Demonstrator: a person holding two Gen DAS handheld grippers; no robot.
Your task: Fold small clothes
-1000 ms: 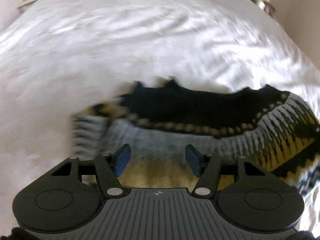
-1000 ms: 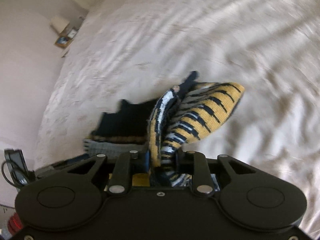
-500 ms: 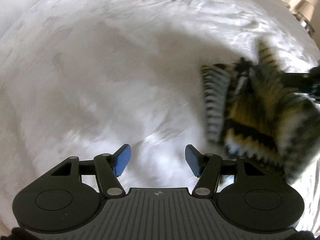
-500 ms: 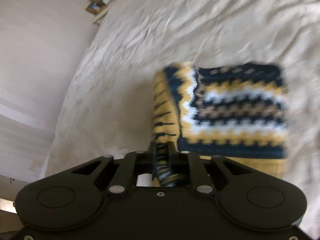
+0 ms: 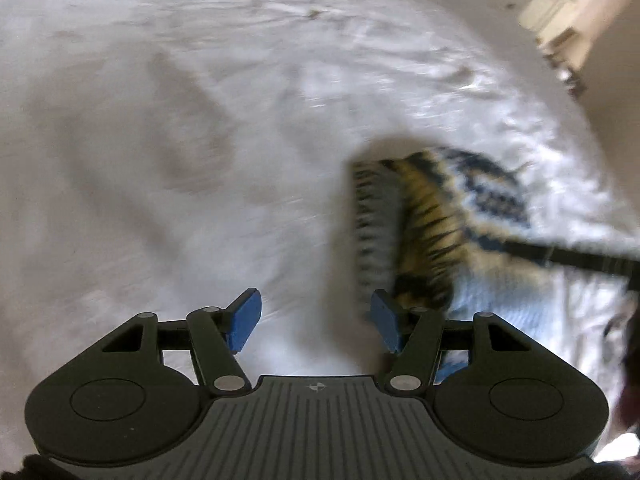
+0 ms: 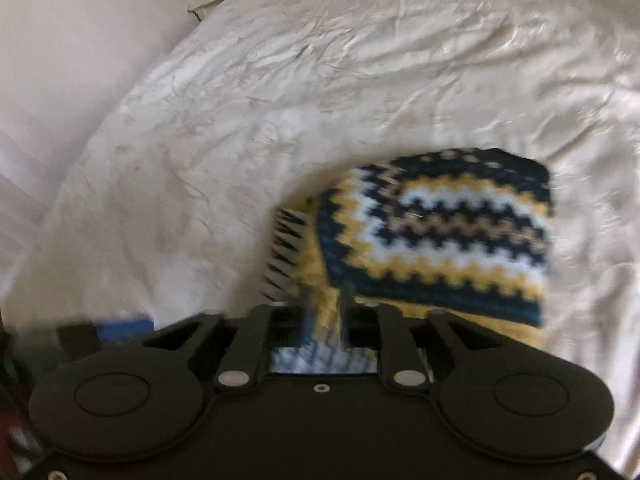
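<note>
Sweater (image 5: 432, 220) first: in your left wrist view it's a knitted piece in yellow, navy and white zigzag bands with a pale blue patch, lying on the white bedsheet (image 5: 200, 140) off to the right of your left gripper (image 5: 316, 318). Its edges smear with motion blur, so the fold lines are hard to read. Your left gripper's blue pads (image 5: 244, 320) stand wide apart with only sheet between them; the right-hand pad sits just beside the sweater's near edge, and you cannot tell whether it touches. A dark bar crosses the sweater's right side, too blurred to name.

Over to your right wrist view: the sweater (image 6: 440, 228) spreads flat on the bedsheet (image 6: 320, 60) just ahead of your right gripper (image 6: 324, 312), zigzag rows fairly clear, a striped cuff-like edge at its left. Your right gripper's jaws are pinched together on a raised fold of the sweater; the gripper body hides the rest of that fold.
</note>
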